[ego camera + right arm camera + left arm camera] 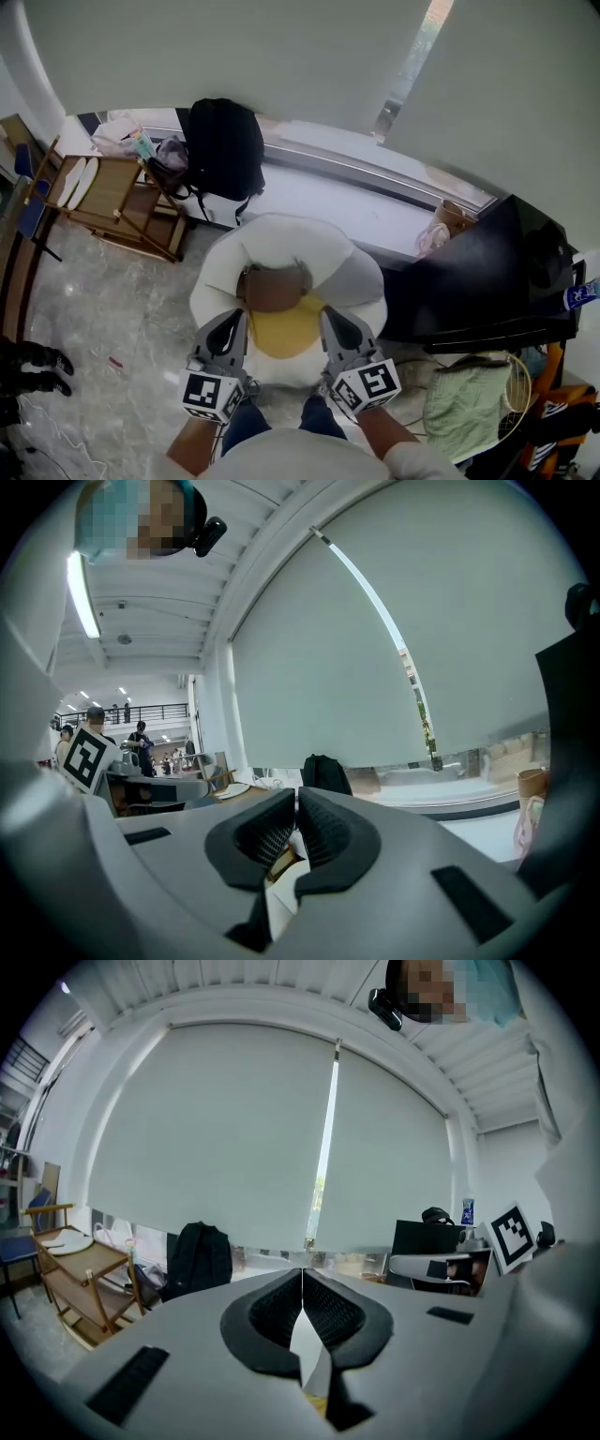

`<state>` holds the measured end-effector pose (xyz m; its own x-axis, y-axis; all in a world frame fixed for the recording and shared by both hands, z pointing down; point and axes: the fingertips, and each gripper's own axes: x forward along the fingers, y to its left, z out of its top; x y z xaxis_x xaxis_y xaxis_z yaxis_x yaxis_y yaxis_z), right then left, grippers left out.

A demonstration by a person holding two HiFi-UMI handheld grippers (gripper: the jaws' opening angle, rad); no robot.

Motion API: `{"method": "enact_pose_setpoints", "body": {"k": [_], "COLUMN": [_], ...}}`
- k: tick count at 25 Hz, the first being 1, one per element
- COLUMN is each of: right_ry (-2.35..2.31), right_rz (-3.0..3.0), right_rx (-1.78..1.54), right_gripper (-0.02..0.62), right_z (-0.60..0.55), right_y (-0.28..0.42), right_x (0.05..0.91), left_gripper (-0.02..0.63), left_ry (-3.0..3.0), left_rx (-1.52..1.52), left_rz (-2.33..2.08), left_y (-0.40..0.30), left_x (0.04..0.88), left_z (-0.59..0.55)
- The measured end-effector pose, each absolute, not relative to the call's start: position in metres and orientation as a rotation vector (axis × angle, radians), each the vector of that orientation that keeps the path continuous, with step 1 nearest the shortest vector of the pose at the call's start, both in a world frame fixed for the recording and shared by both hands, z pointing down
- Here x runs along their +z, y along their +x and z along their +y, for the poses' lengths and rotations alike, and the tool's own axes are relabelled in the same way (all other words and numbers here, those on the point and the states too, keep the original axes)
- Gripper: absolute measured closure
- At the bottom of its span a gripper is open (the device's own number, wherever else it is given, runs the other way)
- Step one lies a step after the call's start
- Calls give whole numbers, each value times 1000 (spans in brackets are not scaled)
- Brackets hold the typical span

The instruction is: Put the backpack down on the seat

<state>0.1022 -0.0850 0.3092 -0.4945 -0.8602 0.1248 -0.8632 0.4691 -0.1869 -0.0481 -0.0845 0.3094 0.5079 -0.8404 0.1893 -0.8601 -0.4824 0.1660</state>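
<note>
Pointing side by side at a white round seat (217, 274), the left claw (230, 328) and right claw (336, 326) are both closed tight, with nothing gripped. A yellow cushion (284, 335) and a brown item (274, 289) lie on the seat just beyond them. At the far left, the black backpack (225, 148) stands upright on the window ledge (323, 202), beside a wooden trolley (108, 192).

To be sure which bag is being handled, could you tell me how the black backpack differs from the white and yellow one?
The black backpack is dark all over; the white and yellow backpack has a brown top. The black one stands upright on the window ledge, untouched; the white one is pinched by the left gripper and right gripper. The black one looks slim, the white one round and puffy.
</note>
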Motion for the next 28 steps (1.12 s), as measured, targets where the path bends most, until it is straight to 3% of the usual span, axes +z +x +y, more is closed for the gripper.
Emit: {"method": "enact_pose_setpoints", "body": {"k": [28], "right_ry": [1448], "right_rz": [-2833], "right_rx": [87], "right_gripper": [557], "right_z": [-20], "right_y": [80], "right_x": [224], "left_gripper": [572], "left_ry": [2613], "left_rx": [28], "left_rz": [-1521], "left_y": [-52], "left_x": [229], "left_z": [-15]}}
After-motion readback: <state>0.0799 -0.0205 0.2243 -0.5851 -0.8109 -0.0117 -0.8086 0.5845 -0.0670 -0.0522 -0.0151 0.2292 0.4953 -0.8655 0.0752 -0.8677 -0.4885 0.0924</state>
